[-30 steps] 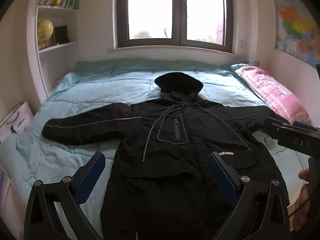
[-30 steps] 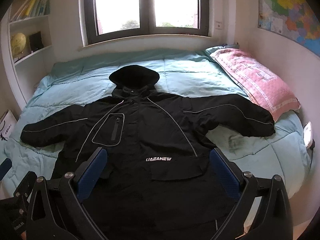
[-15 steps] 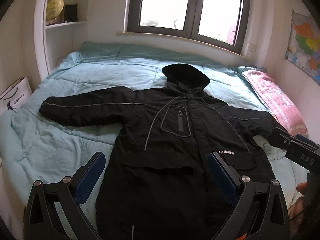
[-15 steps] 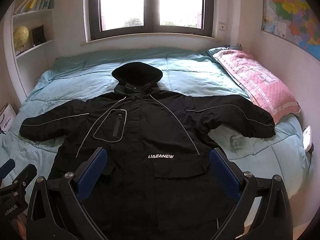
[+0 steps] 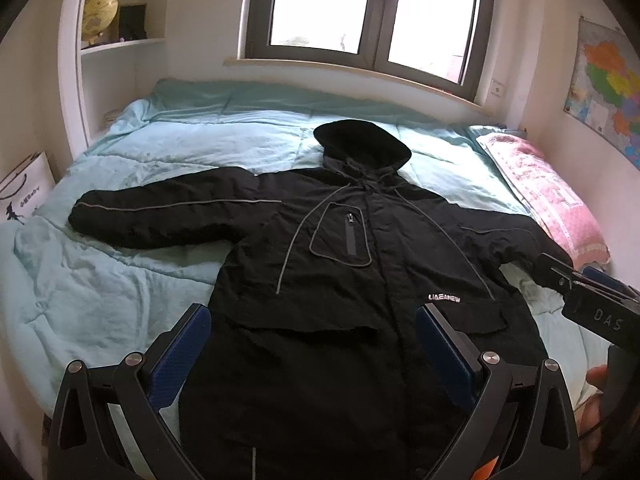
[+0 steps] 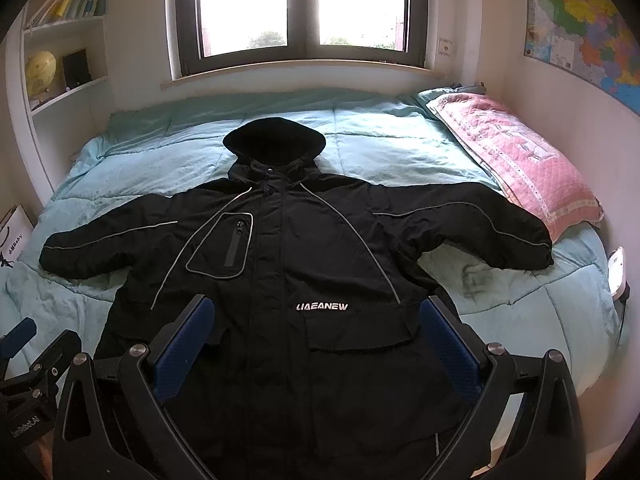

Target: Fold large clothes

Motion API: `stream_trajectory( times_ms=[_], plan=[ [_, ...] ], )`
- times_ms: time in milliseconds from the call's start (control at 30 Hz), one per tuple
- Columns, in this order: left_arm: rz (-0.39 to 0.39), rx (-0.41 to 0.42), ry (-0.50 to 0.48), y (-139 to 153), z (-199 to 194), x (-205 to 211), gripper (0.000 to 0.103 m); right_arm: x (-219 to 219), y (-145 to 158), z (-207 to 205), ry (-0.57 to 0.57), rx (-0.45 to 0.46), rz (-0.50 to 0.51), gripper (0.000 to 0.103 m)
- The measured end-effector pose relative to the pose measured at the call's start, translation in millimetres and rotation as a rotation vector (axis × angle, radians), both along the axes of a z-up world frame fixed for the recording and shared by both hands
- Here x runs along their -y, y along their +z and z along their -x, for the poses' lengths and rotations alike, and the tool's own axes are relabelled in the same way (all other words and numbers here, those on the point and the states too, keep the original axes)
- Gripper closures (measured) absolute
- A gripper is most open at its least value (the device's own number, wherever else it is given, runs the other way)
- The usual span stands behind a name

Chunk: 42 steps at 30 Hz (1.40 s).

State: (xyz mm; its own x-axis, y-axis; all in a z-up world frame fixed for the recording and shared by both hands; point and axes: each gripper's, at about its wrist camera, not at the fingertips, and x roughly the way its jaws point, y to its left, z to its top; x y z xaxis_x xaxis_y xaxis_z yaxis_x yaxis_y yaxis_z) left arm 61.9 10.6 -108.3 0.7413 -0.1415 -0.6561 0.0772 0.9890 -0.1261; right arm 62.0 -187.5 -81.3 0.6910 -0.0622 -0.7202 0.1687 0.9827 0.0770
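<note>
A large black hooded jacket (image 5: 344, 280) lies face up and spread flat on the bed, hood toward the window, both sleeves stretched out sideways. It also shows in the right wrist view (image 6: 288, 280). My left gripper (image 5: 312, 316) is open and empty, above the jacket's lower body. My right gripper (image 6: 316, 308) is open and empty, above the lower front near the white lettering. The right gripper's body shows at the right edge of the left wrist view (image 5: 596, 304), by the jacket's right cuff.
The bed has a light blue quilt (image 5: 120, 288). A pink pillow (image 6: 516, 160) lies at the right, against the wall. White shelves with a globe (image 5: 98, 12) stand at the left. A white paper bag (image 5: 24, 188) leans by the bed's left side.
Both grippers have tilted down and moved slightly closer over the jacket. The left view has shifted left, showing more of the left sleeve. The jacket has not moved.
</note>
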Motion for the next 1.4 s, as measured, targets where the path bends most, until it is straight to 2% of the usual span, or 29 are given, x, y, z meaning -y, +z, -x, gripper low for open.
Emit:
stream_trajectory(
  times_ms=[567,900,1067,1200,1400],
  plan=[
    [-0.034,-0.004,-0.039,-6,-2,14,0.002,-2,-11,-8,0.011,-0.027,-0.011,0.0],
    [0.02,-0.021,-0.04,-13,-15,0,0.002,-14,-17,-19,0.024,-0.04,0.018,0.0],
    [0.047,-0.043,-0.015,-25,-35,-20,0.002,-31,-23,-35,0.047,-0.03,0.025,0.0],
    [0.07,-0.05,0.058,-35,-54,-53,0.002,-40,-22,-53,0.068,0.051,-0.066,0.0],
    [0.153,-0.037,0.231,-52,-95,-162,0.002,-70,-33,-110,0.197,0.132,-0.121,0.0]
  ],
)
